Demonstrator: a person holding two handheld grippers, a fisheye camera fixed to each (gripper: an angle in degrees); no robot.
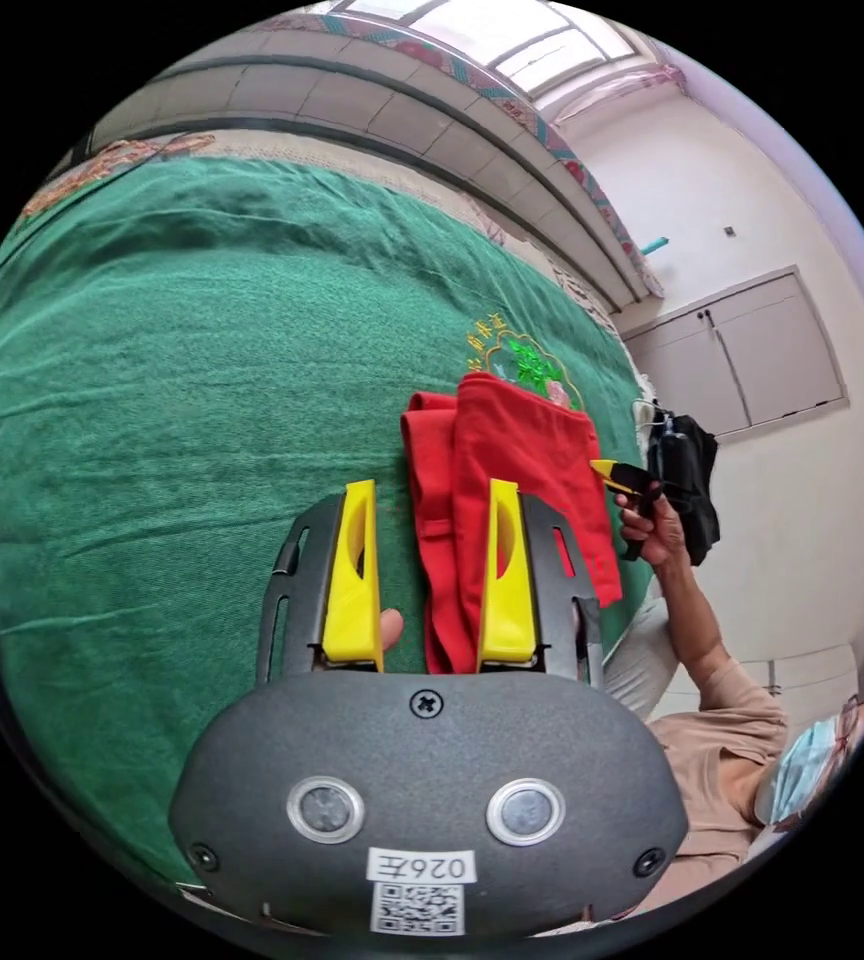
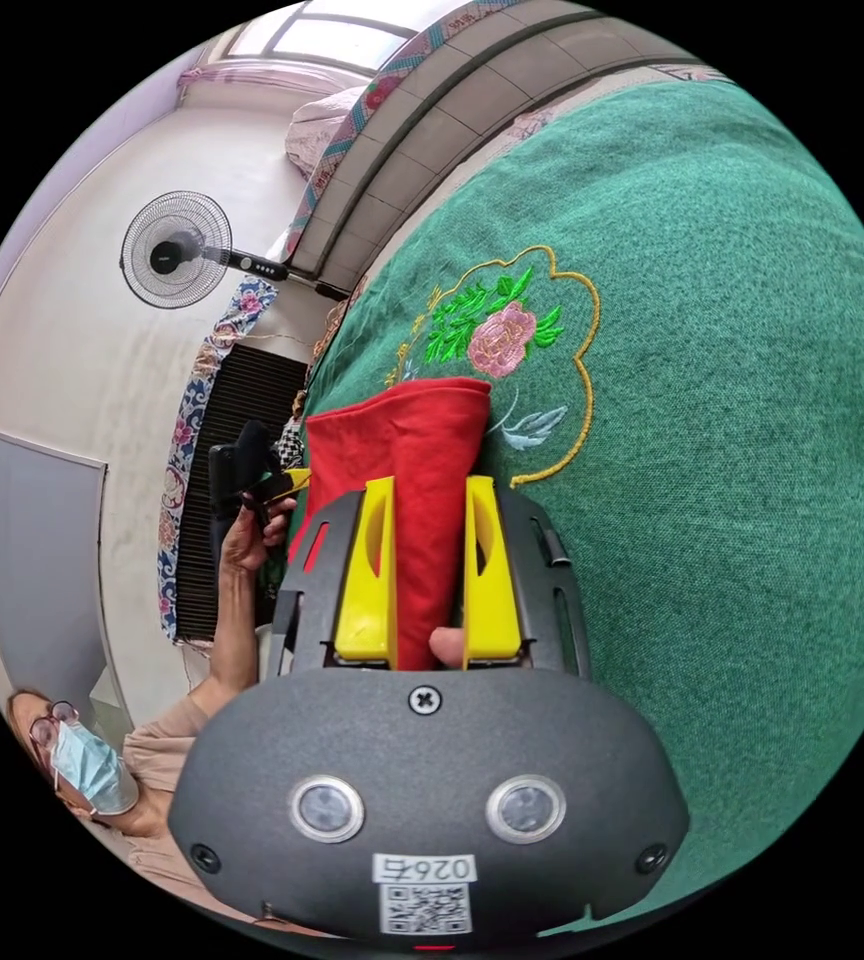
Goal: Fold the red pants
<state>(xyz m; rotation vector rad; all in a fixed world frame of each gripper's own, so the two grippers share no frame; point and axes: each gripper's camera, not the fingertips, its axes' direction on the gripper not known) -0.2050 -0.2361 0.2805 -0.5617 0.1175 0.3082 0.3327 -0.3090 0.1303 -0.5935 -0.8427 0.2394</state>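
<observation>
The red pants [image 1: 512,450] lie folded into a narrow stack on the green bed cover [image 1: 172,400]. In the left gripper view, my left gripper [image 1: 430,570] hangs open over the near end of the stack, its right jaw in front of the red cloth. A hand holds my right gripper [image 1: 620,478] at the stack's right edge. In the right gripper view, my right gripper [image 2: 430,570] has its jaws apart, and the red pants [image 2: 402,440] show in the gap between them. There the left gripper [image 2: 270,480] sits in a hand just left of the pants.
An embroidered flower emblem [image 2: 502,335] marks the green cover just beyond the pants. A person in a face mask [image 2: 92,765] sits beside the bed. A wall fan [image 2: 174,250], cupboard doors [image 1: 752,350] and a dark bag [image 1: 692,480] are off the bed's edge.
</observation>
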